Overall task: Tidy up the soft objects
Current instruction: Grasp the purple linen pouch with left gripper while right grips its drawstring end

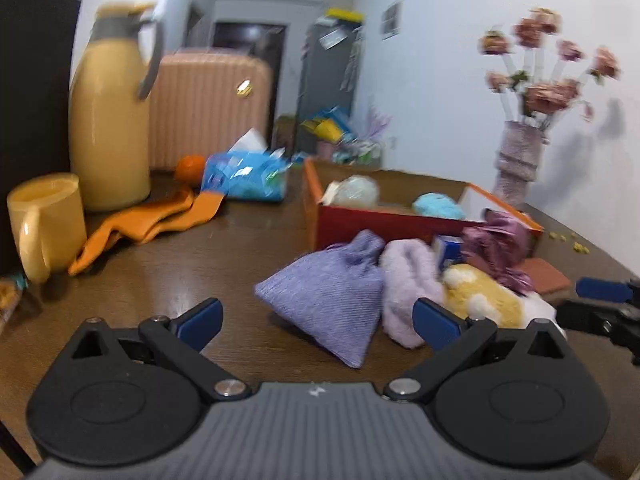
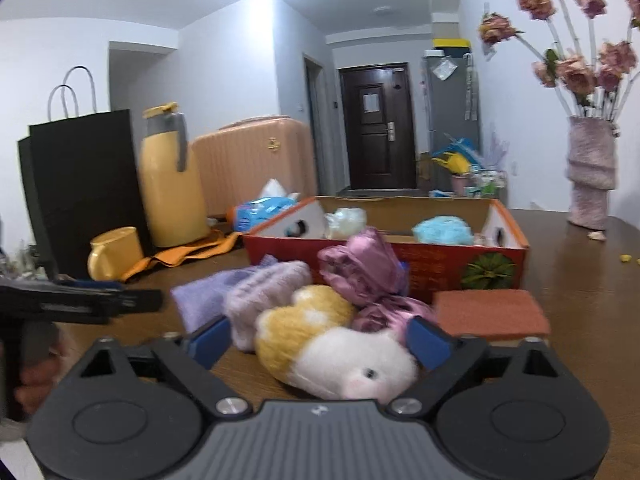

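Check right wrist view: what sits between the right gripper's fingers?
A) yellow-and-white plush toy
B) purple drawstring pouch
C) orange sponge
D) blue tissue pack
A: the plush toy lies on the table between the open fingers of the right gripper, whose pads do not visibly press on it; the pouch sits further left and the sponge off to the right.

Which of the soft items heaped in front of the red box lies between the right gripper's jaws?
The yellow-and-white plush toy; the lilac pouch, fluffy lavender piece and shiny purple bag lie farther off.
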A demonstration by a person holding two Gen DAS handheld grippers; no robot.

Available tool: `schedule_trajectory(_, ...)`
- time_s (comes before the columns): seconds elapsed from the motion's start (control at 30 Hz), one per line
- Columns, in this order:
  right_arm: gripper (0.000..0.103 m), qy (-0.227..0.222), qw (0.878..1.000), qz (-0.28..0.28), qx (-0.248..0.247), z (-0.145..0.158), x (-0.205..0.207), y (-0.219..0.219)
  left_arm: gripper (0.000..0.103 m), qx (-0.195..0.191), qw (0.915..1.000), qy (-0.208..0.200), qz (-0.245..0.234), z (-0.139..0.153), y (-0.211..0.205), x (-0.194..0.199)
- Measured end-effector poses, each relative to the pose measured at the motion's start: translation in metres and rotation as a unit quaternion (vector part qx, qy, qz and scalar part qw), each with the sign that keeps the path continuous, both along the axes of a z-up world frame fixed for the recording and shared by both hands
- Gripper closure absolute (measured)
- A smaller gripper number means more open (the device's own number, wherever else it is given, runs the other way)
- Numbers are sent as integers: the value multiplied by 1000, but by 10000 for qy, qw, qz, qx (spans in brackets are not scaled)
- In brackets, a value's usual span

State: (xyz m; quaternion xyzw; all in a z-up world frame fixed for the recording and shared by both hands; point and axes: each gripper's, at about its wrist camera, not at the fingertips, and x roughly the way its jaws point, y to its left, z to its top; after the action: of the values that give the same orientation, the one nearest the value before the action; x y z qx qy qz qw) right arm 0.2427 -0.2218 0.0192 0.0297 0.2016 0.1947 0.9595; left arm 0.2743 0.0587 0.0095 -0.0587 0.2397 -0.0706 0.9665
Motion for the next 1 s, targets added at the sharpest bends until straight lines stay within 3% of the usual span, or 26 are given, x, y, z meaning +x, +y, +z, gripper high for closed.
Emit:
schedule_trajectory(0.07,24,62,9999,101,7,1,7,11,5,-297,9993,186,97,-5,5,14)
schedule_trajectory(0.13,41,171,9997,195,41,0,16,22,10,-494,9984,272,77,-9,6,26)
schedule_trajectory(0.17,44,217,9995,244,58,0,19,27,17,-488,9984,264,54,-11,4,31)
schedule_trajectory(0.2,44,228,9993,274,65,0,21,32,26,-395,9988,285,79,-13,0,36)
schedule_trajectory(0.3,44,200,9988,444,61,-1,21,44,38,-323,9983,448,194,-21,-2,49)
schedule_trajectory(0.5,44,115,9950,959,-239,-9,10,67,84,-773,9954,497,277,-26,12,51)
schedule_trajectory(0.57,44,100,9931,1115,-350,-11,7,76,91,-818,9952,495,214,-24,13,49)
schedule_trajectory(0.83,44,258,9916,1225,-329,-16,5,88,93,-837,9925,819,-361,-10,52,-6)
schedule_trajectory(1.0,44,383,9897,1381,-21,-18,8,84,93,-1474,9815,893,-832,-10,80,-49)
